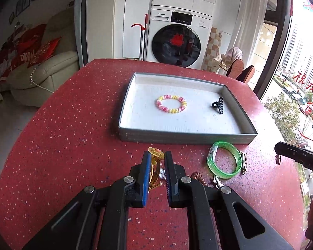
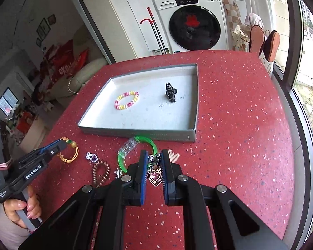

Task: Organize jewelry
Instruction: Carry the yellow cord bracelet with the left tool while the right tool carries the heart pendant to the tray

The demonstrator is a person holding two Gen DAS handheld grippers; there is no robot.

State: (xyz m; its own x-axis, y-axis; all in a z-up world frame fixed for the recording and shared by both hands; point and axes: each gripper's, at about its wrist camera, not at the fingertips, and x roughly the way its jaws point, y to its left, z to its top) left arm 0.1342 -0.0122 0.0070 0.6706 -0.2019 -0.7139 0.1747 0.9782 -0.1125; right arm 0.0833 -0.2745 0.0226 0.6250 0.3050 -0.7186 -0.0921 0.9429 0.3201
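A grey tray (image 1: 185, 137) (image 2: 135, 133) with a white floor lies on the red table. In it are a pink-and-yellow bead bracelet (image 1: 171, 104) (image 2: 126, 100) and a black hair claw (image 1: 218, 105) (image 2: 170, 92). My left gripper (image 1: 157, 156) (image 2: 61, 142) is shut on a yellow-gold bracelet (image 1: 155, 156) (image 2: 70, 153) just in front of the tray. My right gripper (image 2: 154, 156) is shut on a heart pendant (image 2: 154, 176), which hangs between the fingers above the table. A green bangle (image 1: 224, 160) (image 2: 135, 150) lies against the tray's front wall.
On the table near the grippers lie a copper spiral hair tie (image 2: 100, 171) (image 1: 196, 176), a small silver-purple charm (image 2: 91, 156), pale hair clips (image 2: 174, 156) and a metal clip (image 1: 243, 162). The table's edge curves off at left. A washing machine (image 1: 177, 41) stands behind.
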